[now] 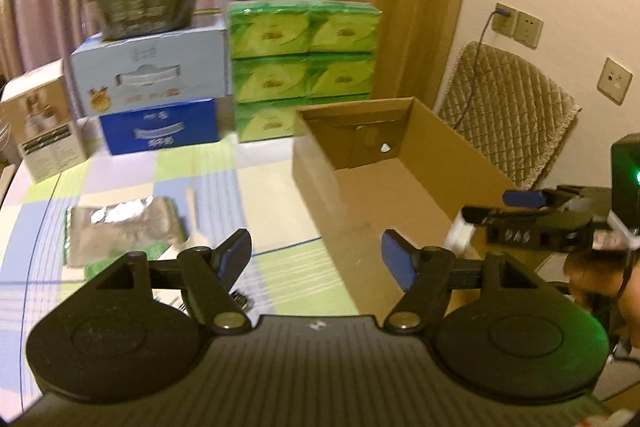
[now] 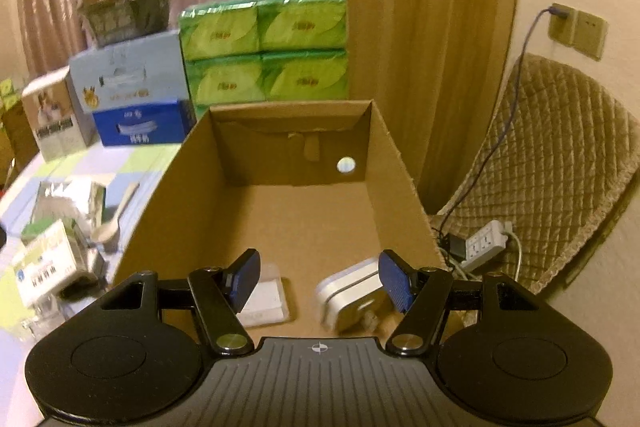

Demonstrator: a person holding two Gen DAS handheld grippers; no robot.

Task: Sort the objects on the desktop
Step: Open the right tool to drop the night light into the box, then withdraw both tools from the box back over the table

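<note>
Left gripper (image 1: 316, 255) gapes empty above the checked surface (image 1: 280, 187), freed for the crinkled silver foil packet (image 1: 120, 227) at lower left. Right gripper (image 2: 318, 277) hangs open inside the brown cardboard box (image 2: 304, 211), the white rounded charger (image 2: 352, 297) lying loose below, apparently sorted

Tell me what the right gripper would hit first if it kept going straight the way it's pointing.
Probably the bare floor of the cardboard box. The right gripper points down into it, its open fingers passing between the clear case and the white charger; depth is uncertain.
</note>
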